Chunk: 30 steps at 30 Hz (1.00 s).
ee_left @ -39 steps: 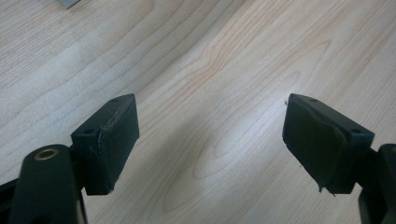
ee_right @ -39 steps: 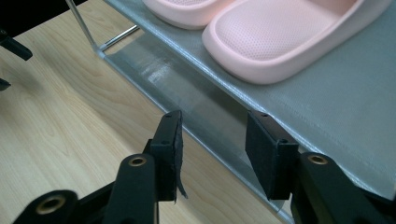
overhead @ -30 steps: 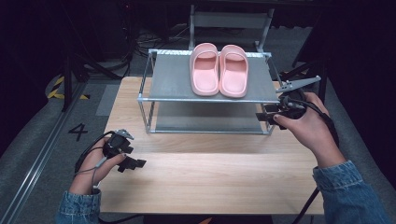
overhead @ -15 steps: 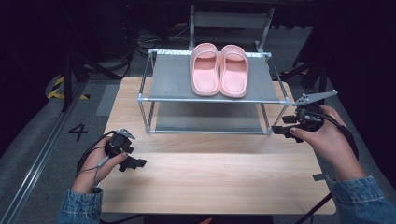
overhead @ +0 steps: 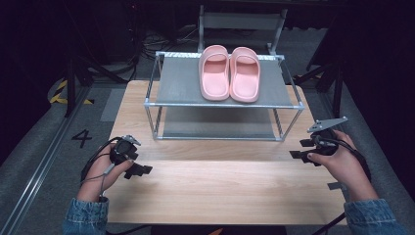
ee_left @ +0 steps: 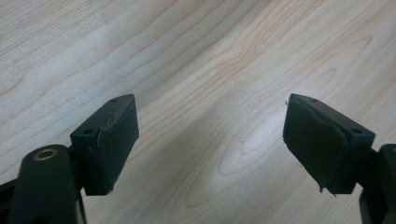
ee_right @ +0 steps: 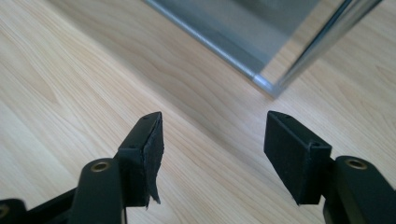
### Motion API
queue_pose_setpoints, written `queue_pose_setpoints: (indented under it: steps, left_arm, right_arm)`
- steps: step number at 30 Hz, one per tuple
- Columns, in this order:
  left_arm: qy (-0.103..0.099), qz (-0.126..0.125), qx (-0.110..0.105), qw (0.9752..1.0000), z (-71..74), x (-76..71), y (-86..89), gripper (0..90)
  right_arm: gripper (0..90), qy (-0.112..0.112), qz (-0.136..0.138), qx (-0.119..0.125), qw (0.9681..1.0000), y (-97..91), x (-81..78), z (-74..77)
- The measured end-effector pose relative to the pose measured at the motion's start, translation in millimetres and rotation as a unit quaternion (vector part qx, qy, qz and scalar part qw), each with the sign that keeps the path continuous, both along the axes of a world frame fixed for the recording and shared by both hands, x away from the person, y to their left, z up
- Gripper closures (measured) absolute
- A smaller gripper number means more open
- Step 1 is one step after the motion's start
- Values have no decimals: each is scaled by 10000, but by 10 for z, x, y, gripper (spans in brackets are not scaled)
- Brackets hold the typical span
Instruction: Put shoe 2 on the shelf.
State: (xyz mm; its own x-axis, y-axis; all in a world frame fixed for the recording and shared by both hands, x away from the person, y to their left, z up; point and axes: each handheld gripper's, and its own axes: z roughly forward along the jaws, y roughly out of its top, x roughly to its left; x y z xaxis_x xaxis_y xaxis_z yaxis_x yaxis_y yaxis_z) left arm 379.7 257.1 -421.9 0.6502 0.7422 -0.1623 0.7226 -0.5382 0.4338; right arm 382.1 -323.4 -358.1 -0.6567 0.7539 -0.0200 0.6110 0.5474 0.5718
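We are lowering the right gripper (overhead: 299,148) away from the shoe rack (overhead: 171,83), its empty jaws just opened wide; the pink slippers (overhead: 229,73) are resting on top, placement apparently complete. The left gripper (overhead: 142,170) is also open and empty.

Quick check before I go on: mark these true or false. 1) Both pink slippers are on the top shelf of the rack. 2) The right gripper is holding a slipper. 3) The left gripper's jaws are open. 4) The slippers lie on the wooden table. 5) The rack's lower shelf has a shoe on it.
1) True: the pink slippers sit side by side on the top shelf of the rack.
2) False: the right gripper is open over the wooden table, with nothing between its jaws, which have just been opening.
3) True: the left gripper is open.
4) False: they are on the rack.
5) False: nothing shows on the lower shelf.
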Motion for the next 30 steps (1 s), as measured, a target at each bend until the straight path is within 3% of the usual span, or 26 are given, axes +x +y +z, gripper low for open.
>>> queue_pose_setpoints:
  steps: [8, 12, 20, 27, 30]
  left_arm:
    - [55, 84, 45, 9999, -64, 23, 33, 192]
    - [47, 91, 61, 9999, -70, 27, 29, 192]
    - [64, 93, 93, 9999, -77, 32, 15, 192]
    - [132, 59, 191, 9997, -132, 46, -39, 192]
    - [181, 25, 198, 9996, -148, 52, -60, 192]
  right_arm:
    - [364, 109, 66, -105, 9999, -69, 33, -273]
    - [359, 130, 87, 19, 9999, -94, 26, -417]
    - [355, 99, 64, 148, 9998, -117, 6, -551]
    - [354, 51, 231, 342, 9991, -61, -11, -709]
    - [353, 106, 290, 278, 9991, -41, 8, -751]
